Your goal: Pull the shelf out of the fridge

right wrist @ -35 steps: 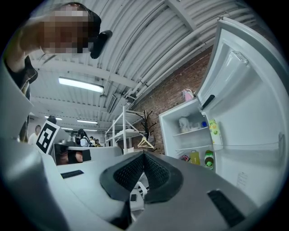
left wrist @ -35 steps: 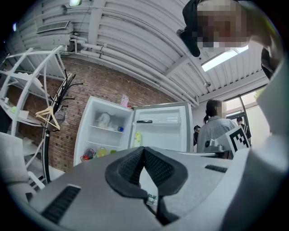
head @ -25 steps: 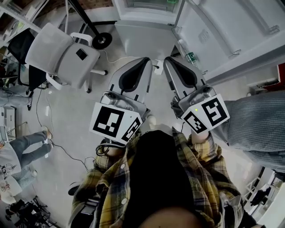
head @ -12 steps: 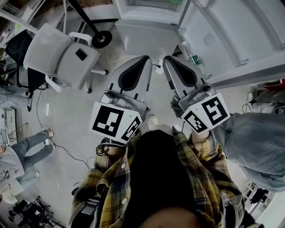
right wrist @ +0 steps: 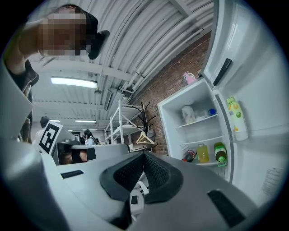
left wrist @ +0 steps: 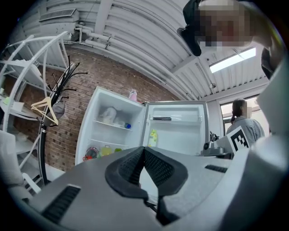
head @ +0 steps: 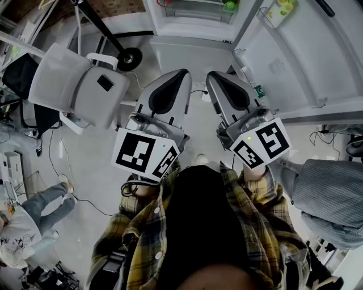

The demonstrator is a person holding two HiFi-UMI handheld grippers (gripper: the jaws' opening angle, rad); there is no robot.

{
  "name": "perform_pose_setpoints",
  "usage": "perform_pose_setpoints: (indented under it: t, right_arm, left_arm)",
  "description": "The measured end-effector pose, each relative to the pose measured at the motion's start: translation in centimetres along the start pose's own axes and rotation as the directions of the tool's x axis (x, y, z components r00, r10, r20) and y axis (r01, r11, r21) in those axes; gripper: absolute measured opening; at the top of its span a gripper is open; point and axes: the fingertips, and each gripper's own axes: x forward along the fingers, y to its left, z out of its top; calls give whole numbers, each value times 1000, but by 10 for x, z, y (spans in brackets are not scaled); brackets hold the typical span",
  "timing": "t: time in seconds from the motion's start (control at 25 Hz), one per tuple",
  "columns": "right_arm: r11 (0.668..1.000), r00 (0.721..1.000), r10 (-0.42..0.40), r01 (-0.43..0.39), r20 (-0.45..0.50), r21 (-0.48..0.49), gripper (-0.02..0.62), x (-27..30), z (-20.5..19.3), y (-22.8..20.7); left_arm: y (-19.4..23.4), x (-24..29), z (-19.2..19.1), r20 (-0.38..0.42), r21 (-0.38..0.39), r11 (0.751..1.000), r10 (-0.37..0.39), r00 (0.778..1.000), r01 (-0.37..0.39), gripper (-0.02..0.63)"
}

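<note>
The white fridge [head: 190, 14] stands open ahead of me, with its door [head: 295, 51] swung out to the right. Glass shelves [right wrist: 198, 119] show inside in both gripper views; the upper shelf [left wrist: 110, 125] carries a white bag and a blue item, and a lower one [right wrist: 201, 140] has bottles beneath it. My left gripper [head: 184, 72] and right gripper [head: 211, 73] are held side by side above the floor, short of the fridge. Both are shut with nothing between the pads, seen again at the left gripper [left wrist: 144, 149] and the right gripper [right wrist: 144, 154].
A grey office chair [head: 79, 79] stands at the left, a coat rack's round base [head: 129, 55] behind it. A person [head: 34, 209] is at the far left, another in a grey top [head: 334, 192] close on the right. Door pockets hold a yellow-labelled bottle [right wrist: 237, 119].
The view has tipped further towards the fridge, so its inside and the door pocket now show at the top. The person at the right has shifted lower. Both grippers stay shut.
</note>
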Motion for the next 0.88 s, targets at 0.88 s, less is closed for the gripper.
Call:
perform_pose_setpoints:
  t: [0.88]
  right_arm:
    - [953,958,-286,284,-2,102,17,63,-30,-47]
  left_arm:
    - [106,30,-13,-76,-60,986,-162,984,157,3]
